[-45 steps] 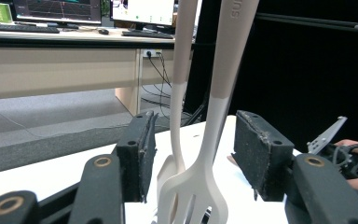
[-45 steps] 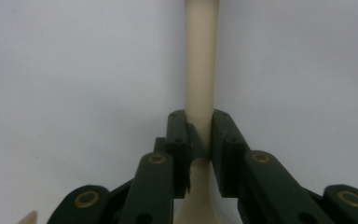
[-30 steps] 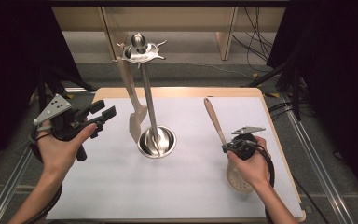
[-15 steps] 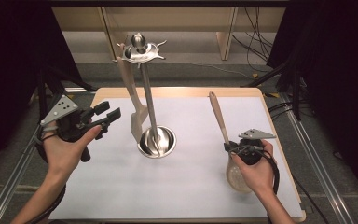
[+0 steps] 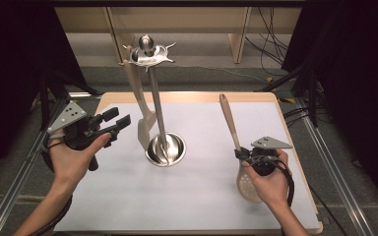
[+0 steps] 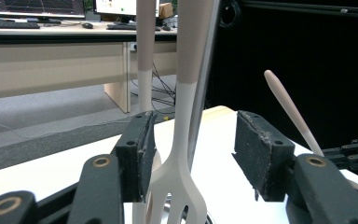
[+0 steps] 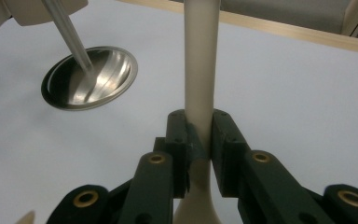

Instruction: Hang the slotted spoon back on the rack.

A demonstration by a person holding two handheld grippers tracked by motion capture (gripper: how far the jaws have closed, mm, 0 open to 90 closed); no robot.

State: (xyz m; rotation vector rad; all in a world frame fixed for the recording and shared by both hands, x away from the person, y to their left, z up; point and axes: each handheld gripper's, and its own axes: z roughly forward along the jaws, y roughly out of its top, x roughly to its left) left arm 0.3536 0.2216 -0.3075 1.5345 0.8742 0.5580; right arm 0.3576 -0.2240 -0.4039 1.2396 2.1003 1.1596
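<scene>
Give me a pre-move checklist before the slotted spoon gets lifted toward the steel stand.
1. Right gripper shut on the beige slotted spoon: ok.
2. Grip sits low on the handle, near the bowl: ok.
3. Left gripper open, apart from the hanging beige slotted spatula: ok.
4. Tall steel utensil stand upright on the white table: ok.
5. Free hook on the stand's top: cannot tell.

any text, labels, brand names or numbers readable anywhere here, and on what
None can be read.
Monitors on the far desk in the left gripper view: lit screens with lines and marks, too small and blurred to read.
Slotted spoon, hanging spatula, metal stand, left gripper and right gripper: no print or label visible.
</scene>
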